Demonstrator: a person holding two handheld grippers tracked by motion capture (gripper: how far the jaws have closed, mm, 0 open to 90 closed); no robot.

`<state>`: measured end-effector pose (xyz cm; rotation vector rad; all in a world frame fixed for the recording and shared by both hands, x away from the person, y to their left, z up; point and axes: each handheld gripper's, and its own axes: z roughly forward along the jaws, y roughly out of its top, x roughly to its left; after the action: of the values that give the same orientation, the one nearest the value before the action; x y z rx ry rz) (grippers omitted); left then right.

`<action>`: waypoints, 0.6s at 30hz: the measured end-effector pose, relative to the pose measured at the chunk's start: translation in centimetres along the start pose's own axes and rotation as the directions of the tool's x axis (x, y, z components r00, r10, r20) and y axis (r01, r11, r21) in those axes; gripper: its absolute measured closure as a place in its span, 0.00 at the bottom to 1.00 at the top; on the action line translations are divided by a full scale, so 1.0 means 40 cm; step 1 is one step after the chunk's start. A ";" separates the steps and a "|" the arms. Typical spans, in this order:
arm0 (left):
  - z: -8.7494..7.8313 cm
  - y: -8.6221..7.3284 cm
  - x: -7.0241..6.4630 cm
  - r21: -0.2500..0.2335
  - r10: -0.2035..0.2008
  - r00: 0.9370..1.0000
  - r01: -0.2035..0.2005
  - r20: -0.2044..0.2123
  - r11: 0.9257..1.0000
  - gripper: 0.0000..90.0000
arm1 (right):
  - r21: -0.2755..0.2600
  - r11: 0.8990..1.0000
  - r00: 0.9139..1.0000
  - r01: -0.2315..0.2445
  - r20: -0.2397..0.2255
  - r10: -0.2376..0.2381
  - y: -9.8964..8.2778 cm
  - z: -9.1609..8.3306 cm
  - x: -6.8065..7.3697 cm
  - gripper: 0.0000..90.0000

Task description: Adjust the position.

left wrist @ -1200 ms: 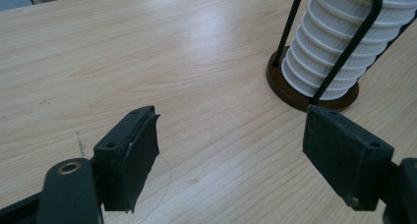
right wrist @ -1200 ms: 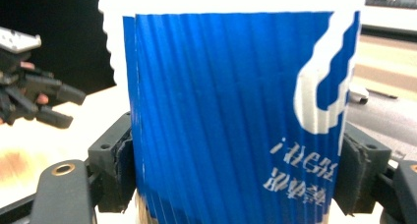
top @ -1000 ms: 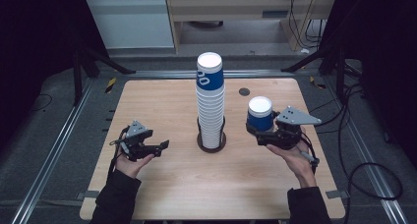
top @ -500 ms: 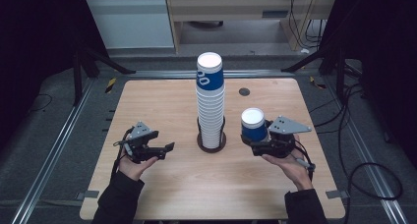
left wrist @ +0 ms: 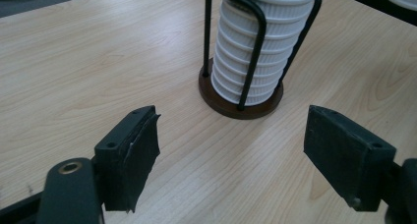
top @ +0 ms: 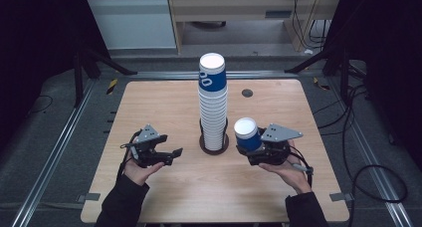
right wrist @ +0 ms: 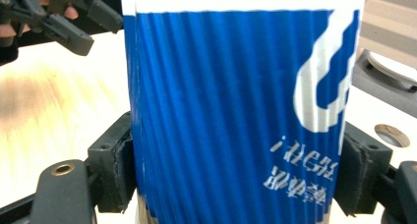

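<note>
- High view: desk [top: 149,107] evenly lit from above, surroundings falling off to near black.
- Left tool view: sharp, soft shadows.
- Right tool view: blue cup [right wrist: 236,116] close and blurred, desk glaring white.

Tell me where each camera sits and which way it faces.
High view: above the table's near side, looking forward and down; both hands show, left tool open.
Left gripper view: on that tool, facing the white ribbed paper cup stack.
Right gripper view: on the right tool, clamping the blue ribbed paper cup.
Shared: stack, cup.
</note>
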<state>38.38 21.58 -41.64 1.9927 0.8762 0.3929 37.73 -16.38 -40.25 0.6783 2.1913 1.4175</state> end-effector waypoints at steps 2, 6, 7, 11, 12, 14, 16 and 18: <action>-0.002 0.004 -0.007 0.004 0.013 1.000 -0.013 0.003 1.000 0.23 | 0.000 1.000 1.000 0.007 -0.011 -0.007 0.000 0.005 0.004 0.23; -0.004 0.008 -0.016 -0.005 0.015 1.000 -0.015 0.024 1.000 0.23 | 0.004 1.000 1.000 0.013 -0.028 -0.013 0.000 0.015 0.014 0.23; -0.004 0.011 -0.019 -0.010 0.015 0.999 -0.015 0.034 1.000 0.23 | 0.010 1.000 0.999 0.021 -0.041 -0.021 0.001 0.023 0.023 0.23; -0.008 0.020 -0.039 -0.023 0.023 0.998 -0.022 0.061 0.999 0.23 | 0.025 0.998 0.997 0.050 -0.068 -0.048 0.004 0.042 0.043 0.23; -0.008 0.023 -0.044 -0.028 0.023 0.997 -0.021 0.075 0.999 0.23 | 0.029 0.998 0.996 0.056 -0.072 -0.053 0.004 0.047 0.047 0.23; -0.009 0.026 -0.053 -0.032 0.028 0.995 -0.025 0.095 0.999 0.23 | 0.038 0.997 0.995 0.064 -0.081 -0.061 0.004 0.054 0.055 0.23; -0.009 0.030 -0.062 -0.033 0.036 0.994 -0.033 0.103 0.999 0.22 | 0.042 0.997 0.994 0.070 -0.090 -0.066 0.004 0.061 0.061 0.23; -0.008 0.034 -0.072 -0.038 0.044 0.993 -0.040 0.113 0.999 0.22 | 0.043 0.996 0.993 0.074 -0.098 -0.070 0.004 0.067 0.066 0.23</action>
<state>36.76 19.25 -40.15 1.9829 0.7524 0.3125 37.31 -12.82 -41.38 0.5508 2.3053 1.3941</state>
